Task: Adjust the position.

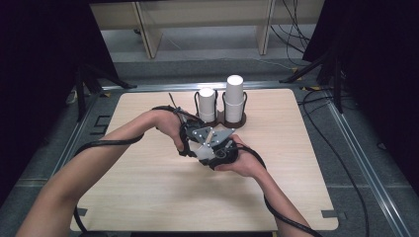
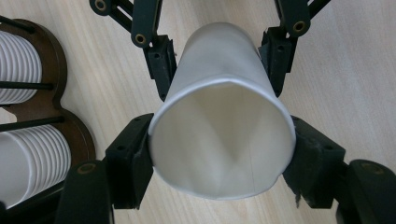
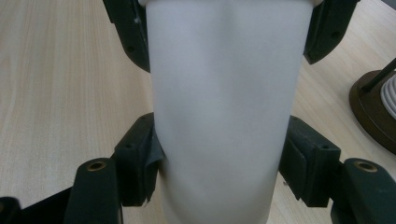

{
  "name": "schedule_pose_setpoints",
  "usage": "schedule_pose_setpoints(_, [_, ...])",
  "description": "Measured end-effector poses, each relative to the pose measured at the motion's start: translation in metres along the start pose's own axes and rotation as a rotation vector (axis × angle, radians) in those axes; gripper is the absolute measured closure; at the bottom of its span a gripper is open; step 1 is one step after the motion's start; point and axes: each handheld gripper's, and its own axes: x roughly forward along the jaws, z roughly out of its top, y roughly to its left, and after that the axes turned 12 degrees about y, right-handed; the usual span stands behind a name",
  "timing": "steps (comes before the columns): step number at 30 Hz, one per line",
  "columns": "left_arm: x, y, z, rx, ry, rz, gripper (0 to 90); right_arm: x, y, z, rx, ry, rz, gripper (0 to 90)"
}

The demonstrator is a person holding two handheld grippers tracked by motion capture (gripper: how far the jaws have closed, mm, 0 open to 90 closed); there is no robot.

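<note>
Holding: we have one white paper cup (image 2: 223, 135) pinched between both tools at once, just above the counter (image 1: 148, 192) near its middle.
Left gripper (image 2: 223, 154): our jaws are clamped on the cup at its rim end, squeezing the mouth slightly out of round.
Right gripper (image 3: 223, 158): our jaws press on the sides of the cup's body; in the left gripper view they show farther along, toward the cup's base.
From above: our two hands meet in front of the holder, left gripper (image 1: 190, 140) and right gripper (image 1: 220, 148) touching or nearly so.
Holder (image 1: 220, 121): a dark two-slot stand at the far side of the counter, with a shorter stack of cups (image 1: 207, 102) and a taller stack of cups (image 1: 234, 96).
Done so far: we judge that one cup is out of the stacks and gripped at both ends.
Left to do: probably pulling apart cups that may be nested, or passing the cup from one tool to the other; which it is, we cannot say.
Hard to make out: from above the cup is covered by hands and tools; whether it is one cup or several nested we cannot tell; its base is cut off in the right gripper view.
</note>
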Motion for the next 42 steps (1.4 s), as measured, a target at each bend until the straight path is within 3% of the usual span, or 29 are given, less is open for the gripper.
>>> schedule_pose_setpoints(5, [-0.004, 0.001, -0.001, -0.01, -0.021, 0.01, 27.9, -0.001, -0.001, -0.001, -0.015, -0.018, -0.021, 35.7])
schedule_pose_setpoints(6, [-0.003, -0.001, 0.0, -0.03, -0.045, 0.008, 25.0, -0.002, -0.001, -0.002, 0.0, -0.023, -0.006, 35.7])
schedule_pose_setpoints(12, [-0.006, -0.004, -0.001, -0.067, -0.117, 0.044, 14.5, -0.004, -0.002, -0.008, 0.007, -0.06, -0.033, 35.8])
schedule_pose_setpoints(16, [-0.004, -0.004, -0.005, -0.103, -0.152, 0.081, 13.5, -0.006, -0.004, -0.011, -0.003, -0.081, -0.062, 35.8])
schedule_pose_setpoints(22, [-0.006, -0.005, -0.013, -0.157, -0.215, 0.132, 12.4, -0.011, -0.005, -0.015, 0.065, -0.108, -0.071, 35.7])
schedule_pose_setpoints(23, [-0.006, -0.006, -0.017, -0.172, -0.226, 0.144, 12.3, -0.012, -0.007, -0.016, 0.044, -0.121, -0.089, 35.8])
schedule_pose_setpoints(27, [-0.006, -0.008, -0.023, -0.191, -0.233, 0.162, 12.1, -0.013, -0.008, -0.018, 0.048, -0.129, -0.1, 35.7])
schedule_pose_setpoints(28, [-0.006, -0.011, -0.026, -0.204, -0.241, 0.172, 12.1, -0.014, -0.007, -0.019, 0.072, -0.133, -0.099, 35.7])
schedule_pose_setpoints(32, [-0.006, -0.014, -0.031, -0.228, -0.261, 0.181, 11.6, -0.016, -0.009, -0.021, 0.055, -0.145, -0.124, 35.7])
schedule_pose_setpoints(33, [-0.005, -0.016, -0.032, -0.252, -0.286, 0.178, 11.5, -0.017, -0.007, -0.022, 0.098, -0.14, -0.109, 35.7])
schedule_pose_setpoints(34, [-0.006, -0.016, -0.034, -0.251, -0.277, 0.181, 11.2, -0.017, -0.009, -0.023, 0.084, -0.151, -0.119, 35.6])
schedule_pose_setpoints(35, [-0.005, -0.018, -0.035, -0.275, -0.299, 0.183, 11.3, -0.017, -0.01, -0.023, 0.073, -0.159, -0.136, 35.6])
schedule_pose_setpoints(36, [-0.005, -0.019, -0.037, -0.272, -0.297, 0.185, 11.4, -0.018, -0.009, -0.024, 0.096, -0.158, -0.121, 35.5])
schedule_pose_setpoints(39, [-0.004, -0.023, -0.042, -0.288, -0.312, 0.195, 11.2, -0.02, -0.01, -0.027, 0.106, -0.184, -0.149, 35.5])
schedule_pose_setpoints(42, [0.0, -0.029, -0.047, -0.309, -0.319, 0.217, 11.0, -0.024, -0.009, -0.033, 0.151, -0.207, -0.163, 35.4])
